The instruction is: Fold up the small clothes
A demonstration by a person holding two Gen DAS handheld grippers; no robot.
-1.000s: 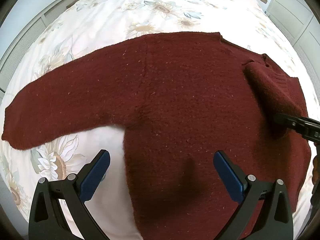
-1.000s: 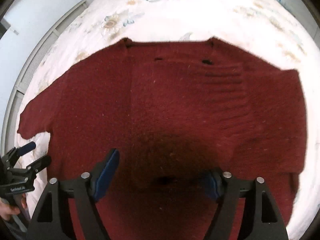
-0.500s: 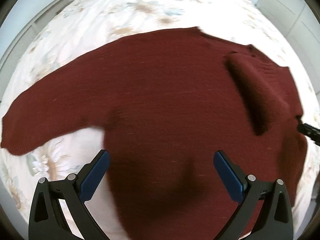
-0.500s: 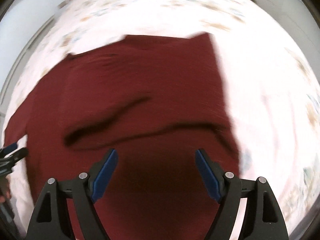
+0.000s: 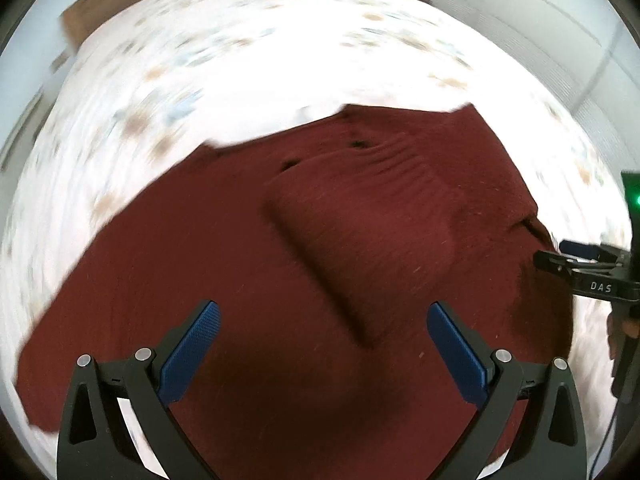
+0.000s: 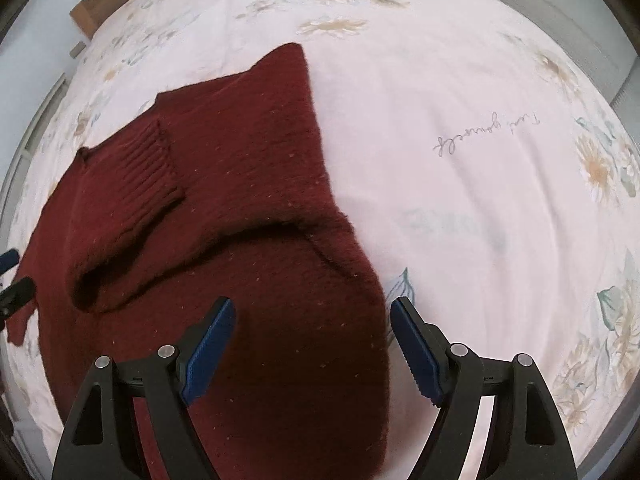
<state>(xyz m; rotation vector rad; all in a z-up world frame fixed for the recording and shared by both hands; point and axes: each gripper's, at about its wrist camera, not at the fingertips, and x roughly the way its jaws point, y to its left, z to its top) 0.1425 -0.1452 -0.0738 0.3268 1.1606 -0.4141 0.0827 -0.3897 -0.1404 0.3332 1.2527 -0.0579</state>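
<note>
Two grippers hover over a dark red sweater (image 6: pixel 256 208) spread on a floral bedsheet (image 6: pixel 460 120). Left gripper (image 5: pixel 320 344): jaws spread wide, nothing between them, above the sweater's body. Right gripper (image 6: pixel 312 344): jaws likewise apart and empty, straddling the sweater's right-hand edge. One sleeve (image 6: pixel 132 196) lies folded across the body, ribbed cuff uppermost. Left wrist view is motion-blurred; the right gripper shows at its right margin.
</note>
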